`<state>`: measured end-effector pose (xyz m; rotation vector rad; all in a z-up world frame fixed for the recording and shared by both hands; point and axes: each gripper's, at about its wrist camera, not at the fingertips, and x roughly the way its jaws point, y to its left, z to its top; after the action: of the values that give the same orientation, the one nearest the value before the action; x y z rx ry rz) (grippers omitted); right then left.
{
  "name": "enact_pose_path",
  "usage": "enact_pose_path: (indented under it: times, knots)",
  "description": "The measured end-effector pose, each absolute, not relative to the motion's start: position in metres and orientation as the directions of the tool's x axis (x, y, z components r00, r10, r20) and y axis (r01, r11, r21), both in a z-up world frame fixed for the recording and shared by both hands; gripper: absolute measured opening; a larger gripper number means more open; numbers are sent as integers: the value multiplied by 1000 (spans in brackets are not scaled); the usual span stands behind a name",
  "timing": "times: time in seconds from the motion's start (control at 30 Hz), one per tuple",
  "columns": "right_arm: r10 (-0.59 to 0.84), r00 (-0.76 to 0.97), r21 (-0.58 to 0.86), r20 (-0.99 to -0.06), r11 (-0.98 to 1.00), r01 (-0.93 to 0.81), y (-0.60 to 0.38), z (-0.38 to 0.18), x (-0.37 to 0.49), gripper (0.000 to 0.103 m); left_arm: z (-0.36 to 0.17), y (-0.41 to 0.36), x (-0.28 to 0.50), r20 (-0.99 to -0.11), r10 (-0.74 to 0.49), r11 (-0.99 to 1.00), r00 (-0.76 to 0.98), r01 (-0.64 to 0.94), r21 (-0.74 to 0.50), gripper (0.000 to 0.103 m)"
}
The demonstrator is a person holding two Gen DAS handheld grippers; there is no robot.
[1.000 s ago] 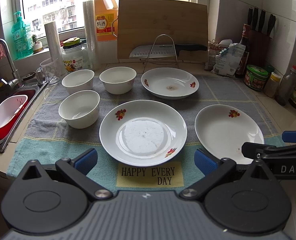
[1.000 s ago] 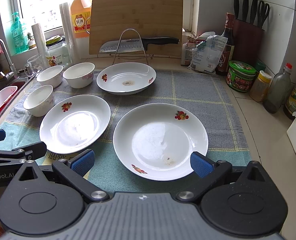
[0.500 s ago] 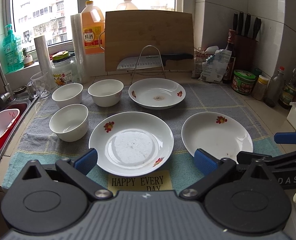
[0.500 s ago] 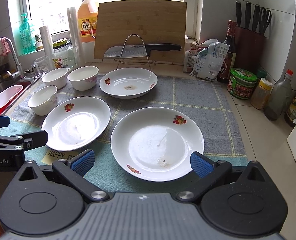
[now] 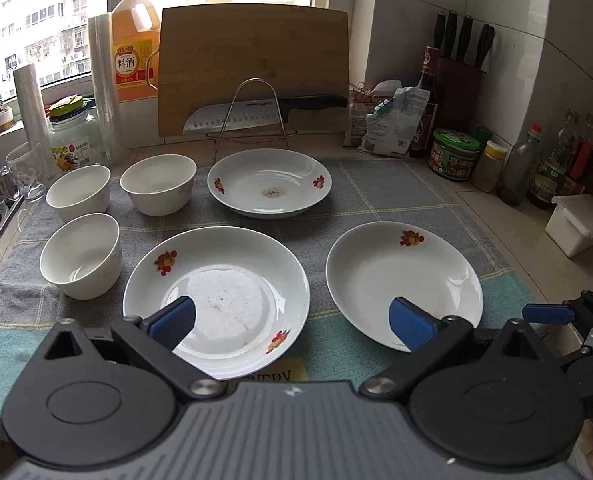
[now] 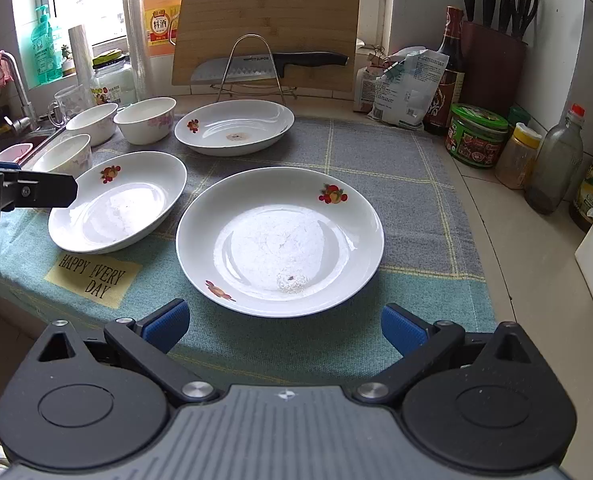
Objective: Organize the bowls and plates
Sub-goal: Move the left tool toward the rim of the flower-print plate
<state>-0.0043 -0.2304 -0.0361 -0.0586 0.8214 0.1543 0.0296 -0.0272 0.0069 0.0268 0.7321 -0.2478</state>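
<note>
Nothing is gripped yet; both tools hang over the front edge of the mat with their blue pads spread wide. The step in hand looks like the first pick of a plate for stacking. To do it well, one pad should slide under a rim and the other over it, biting at the near edge where the rim lifts off the cloth, then the plate should be raised level so it does not tip or scrape its neighbour.

The right gripper point(image 6: 283, 326) sits just short of the right plate point(image 6: 280, 240), centred on its near rim, with neither pad touching it. The left gripper point(image 5: 292, 322) hovers above the gap between the two front plates: its left pad overlaps the middle plate point(image 5: 216, 300) in view, its right pad the right plate, and contact cannot be judged.

These plates rest close together on the towel mat point(image 6: 396, 172), near its "HAPPY EVERY DAY" label point(image 6: 92, 278). Left of them stands the near bowl point(image 5: 81, 255). Farther back lie the far plate point(image 5: 270, 182) and two more bowls point(image 5: 158, 184), well beyond both tools. Behind these, a knife point(image 5: 264, 110) rests on a wire rack against a cutting board point(image 5: 252, 64).
</note>
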Motion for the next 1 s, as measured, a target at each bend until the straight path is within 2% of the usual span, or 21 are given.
enact_pose_path:
  times: [0.23, 0.43, 0.63, 1.0]
  knots:
    - [126, 653, 10, -747, 984, -177, -228, -57, 8, 103, -1, -37, 53, -678, -242, 953, 695, 303, -29, 102]
    - [106, 634, 0, -766, 986, -166, -225, -78, 24, 103, -7, -32, 73, -680, -310, 936, 665, 337, -98, 102]
    - [83, 616, -17, -784, 988, -154, -220, -97, 34, 103, -13, -35, 94, -706, -309, 930, 637, 360, -82, 102]
    - [106, 658, -18, -746, 984, -179, -221, -102, 39, 103, -22, -56, 123, -734, -377, 877, 565, 472, -88, 102]
